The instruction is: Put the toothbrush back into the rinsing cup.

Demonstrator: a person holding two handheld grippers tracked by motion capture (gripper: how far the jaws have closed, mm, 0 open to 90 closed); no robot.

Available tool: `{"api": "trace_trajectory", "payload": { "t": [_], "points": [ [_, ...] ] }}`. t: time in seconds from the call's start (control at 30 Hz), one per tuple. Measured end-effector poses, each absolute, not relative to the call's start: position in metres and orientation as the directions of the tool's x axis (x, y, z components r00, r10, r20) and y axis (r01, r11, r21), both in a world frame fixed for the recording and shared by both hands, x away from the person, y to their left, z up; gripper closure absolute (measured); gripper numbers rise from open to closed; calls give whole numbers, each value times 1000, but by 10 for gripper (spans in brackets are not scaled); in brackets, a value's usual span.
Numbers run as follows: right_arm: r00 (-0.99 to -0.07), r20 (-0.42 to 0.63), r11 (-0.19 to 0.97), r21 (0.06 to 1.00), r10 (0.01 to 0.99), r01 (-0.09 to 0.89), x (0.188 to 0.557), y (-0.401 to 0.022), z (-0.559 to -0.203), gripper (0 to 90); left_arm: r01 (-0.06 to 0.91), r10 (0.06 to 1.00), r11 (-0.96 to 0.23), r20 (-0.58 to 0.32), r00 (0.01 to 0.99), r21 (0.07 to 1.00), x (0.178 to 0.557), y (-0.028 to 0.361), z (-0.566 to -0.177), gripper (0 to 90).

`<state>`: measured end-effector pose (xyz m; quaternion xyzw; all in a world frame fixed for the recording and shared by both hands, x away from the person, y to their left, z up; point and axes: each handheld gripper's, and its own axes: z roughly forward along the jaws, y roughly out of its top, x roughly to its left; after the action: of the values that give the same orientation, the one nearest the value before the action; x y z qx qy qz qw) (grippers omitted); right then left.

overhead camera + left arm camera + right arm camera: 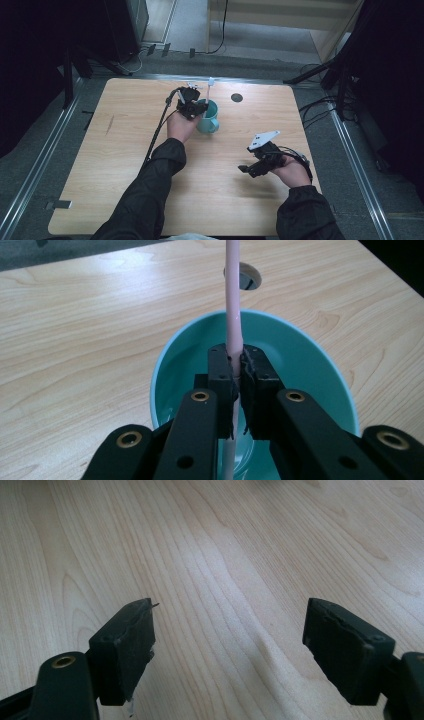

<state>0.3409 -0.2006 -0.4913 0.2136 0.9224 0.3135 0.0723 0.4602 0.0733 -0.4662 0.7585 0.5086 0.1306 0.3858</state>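
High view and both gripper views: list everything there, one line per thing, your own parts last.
Table: one, light wood, centre of the room.
Cup: one, teal, far middle of the table, upright.
Toothbrush: one, pale pink handle with white head, standing in the cup, clamped by the left gripper.
Cable hole: one, dark, round, in the tabletop right of the cup.
Floor cables: several, black, right of the table.
Left gripper: one, black, over the cup, shut on the toothbrush.
Right gripper: one, black, open above bare wood, near right.
Sleeves: two, black.
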Motion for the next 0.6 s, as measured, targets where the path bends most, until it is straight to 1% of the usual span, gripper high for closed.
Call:
{"api": "trace_trajectory", "payload": {
  "t": [0.07,0.27,0.37,0.6],
  "points": [
    [-899,1,712,610,438,348,341,-201,-491,208,679,872,-202,-186,452,706,460,73,-467,838],
    [-899,-2,714,608,438,346,340,-201,-491,209,683,870,-195,-198,452,704,460,73,-465,827],
    [-901,-3,719,603,435,345,339,-200,-491,209,695,864,-211,-201,462,687,460,73,-465,814],
    [-903,-6,724,599,430,341,339,-200,-492,209,688,854,-221,-203,479,692,455,75,-455,766]
  ]
}}
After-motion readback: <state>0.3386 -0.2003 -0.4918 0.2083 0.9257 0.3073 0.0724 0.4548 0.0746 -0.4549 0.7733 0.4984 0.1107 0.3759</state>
